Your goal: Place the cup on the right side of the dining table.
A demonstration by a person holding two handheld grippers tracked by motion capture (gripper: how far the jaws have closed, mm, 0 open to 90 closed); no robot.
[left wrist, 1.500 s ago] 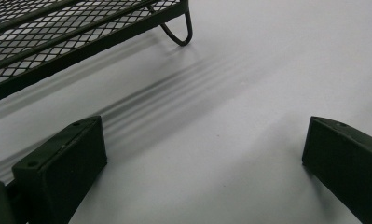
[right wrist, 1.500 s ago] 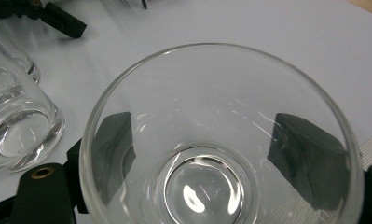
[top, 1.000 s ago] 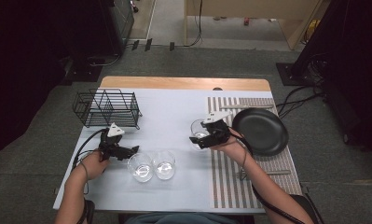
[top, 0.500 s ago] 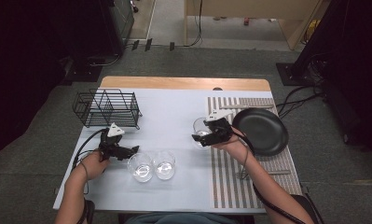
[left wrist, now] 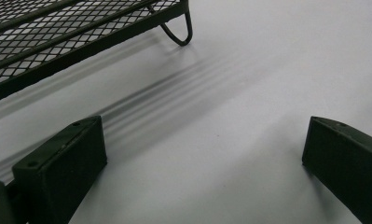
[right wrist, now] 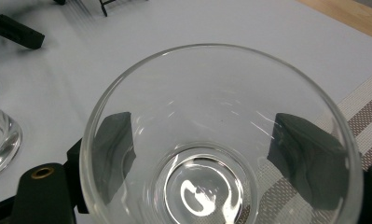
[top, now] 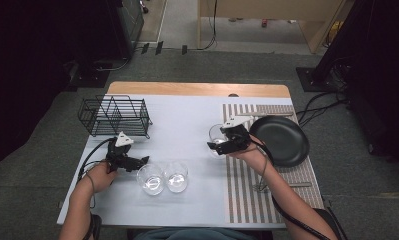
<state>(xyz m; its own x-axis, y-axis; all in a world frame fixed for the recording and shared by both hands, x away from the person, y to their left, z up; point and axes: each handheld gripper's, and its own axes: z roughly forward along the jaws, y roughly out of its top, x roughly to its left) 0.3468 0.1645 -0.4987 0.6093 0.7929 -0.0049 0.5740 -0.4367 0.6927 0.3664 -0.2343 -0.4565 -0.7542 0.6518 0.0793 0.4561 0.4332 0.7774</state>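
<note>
Two black jaws of the right gripper stand on either side of a clear drinking glass, pressed to its outer wall, so the glass is clamped between them; in the right gripper view its round rim and thick base are seen from above, with the jaw pads showing through the glass at left and right. In the high view this glass sits at the left edge of a striped placemat, and whether its base touches the surface or hangs just above it cannot be told. Just right of the gripper on the same mat lies a round black plate. The person's right hand grips the tool from the near side. Well to the left, the left gripper rests low over the pale tablecloth with its jaws wide apart and nothing between them, as the left gripper view shows bare cloth there. Just right of its tips stand two more clear glasses, touching or nearly touching each other. Beyond it, at the far left, stands a black wire rack, whose mesh floor and one foot show in the left gripper view.
</note>
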